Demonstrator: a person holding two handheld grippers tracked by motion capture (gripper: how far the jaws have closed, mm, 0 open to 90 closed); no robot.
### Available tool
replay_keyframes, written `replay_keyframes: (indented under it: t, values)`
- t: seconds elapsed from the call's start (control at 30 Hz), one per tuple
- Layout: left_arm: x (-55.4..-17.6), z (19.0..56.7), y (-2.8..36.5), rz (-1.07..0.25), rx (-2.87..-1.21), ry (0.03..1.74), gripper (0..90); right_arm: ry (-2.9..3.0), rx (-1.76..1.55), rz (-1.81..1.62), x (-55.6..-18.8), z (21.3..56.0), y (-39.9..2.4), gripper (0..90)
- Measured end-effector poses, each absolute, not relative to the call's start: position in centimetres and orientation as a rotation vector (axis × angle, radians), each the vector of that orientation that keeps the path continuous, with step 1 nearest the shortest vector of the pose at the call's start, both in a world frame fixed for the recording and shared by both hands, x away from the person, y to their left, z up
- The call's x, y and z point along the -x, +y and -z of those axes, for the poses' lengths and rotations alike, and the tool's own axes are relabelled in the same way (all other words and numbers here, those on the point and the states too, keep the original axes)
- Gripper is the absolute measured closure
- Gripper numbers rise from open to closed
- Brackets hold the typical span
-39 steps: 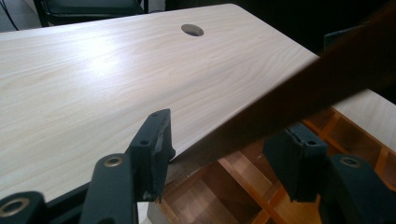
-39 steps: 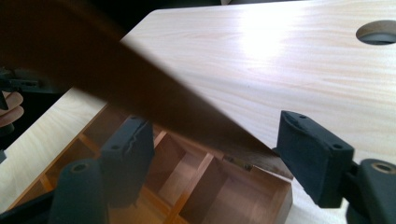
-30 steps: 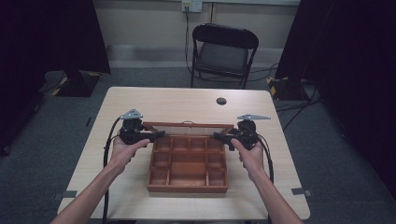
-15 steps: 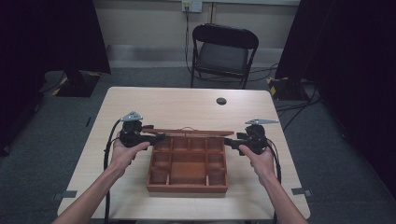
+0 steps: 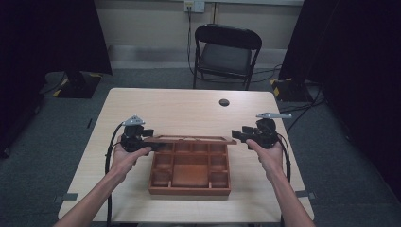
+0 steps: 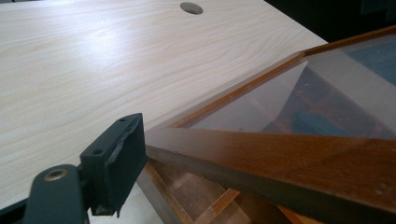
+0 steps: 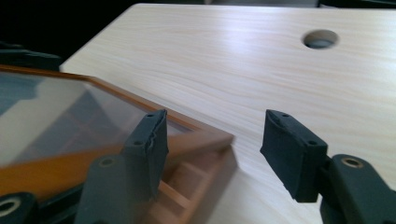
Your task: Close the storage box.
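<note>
Evidently our left gripper (image 5: 150, 140) jaws have just been opening around the glass-paned wooden lid (image 5: 189, 140) raised over the brown compartment box (image 5: 189, 189); right gripper (image 5: 238, 135) jaws, just closing, stand apart holding nothing; stiff, fragile: grip its frame edges.

A pale wooden tabletop (image 5: 189, 109) carries an open wooden compartment box (image 5: 190, 172) near its front edge; a round cable hole (image 5: 224, 102) sits toward the back edge.

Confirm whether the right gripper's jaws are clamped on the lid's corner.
No: the right gripper has its jaws apart, and the lid corner sits between them untouched.
</note>
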State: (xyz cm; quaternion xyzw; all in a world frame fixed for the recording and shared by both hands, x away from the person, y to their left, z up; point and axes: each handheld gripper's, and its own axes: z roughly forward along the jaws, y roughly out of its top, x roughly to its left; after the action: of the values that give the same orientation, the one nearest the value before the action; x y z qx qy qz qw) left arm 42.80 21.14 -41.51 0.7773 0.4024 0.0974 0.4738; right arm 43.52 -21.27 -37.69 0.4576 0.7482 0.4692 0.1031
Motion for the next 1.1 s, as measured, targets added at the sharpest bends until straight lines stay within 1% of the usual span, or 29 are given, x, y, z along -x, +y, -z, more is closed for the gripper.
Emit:
replay_keyframes:
  t: [0.17, 0.47, 0.7, 0.83, 1.1]
  values:
    - [-42.6, 41.6, 21.1, -0.245, -1.896, 0.987, 18.3, 2.26, -1.277, -1.458, -43.5, 35.7, -19.7, 41.8]
    - [-42.1, 41.6, 21.5, -0.258, -1.889, 0.98, 16.8, 2.398, -1.063, -1.583, -42.5, 32.7, -16.0, 52.7]
    - [-41.8, 41.5, 21.6, -0.268, -1.902, 0.966, 16.0, 2.566, -0.928, -1.602, -41.6, 32.2, -12.8, 60.5]
    - [-41.5, 41.5, 21.6, -0.276, -1.897, 0.962, 16.2, 2.625, -0.873, -1.616, -41.4, 31.9, -11.7, 66.0]
    - [-41.1, 41.8, 21.6, -0.279, -1.881, 0.958, 16.7, 2.734, -0.819, -1.618, -41.1, 32.3, -10.0, 72.4]
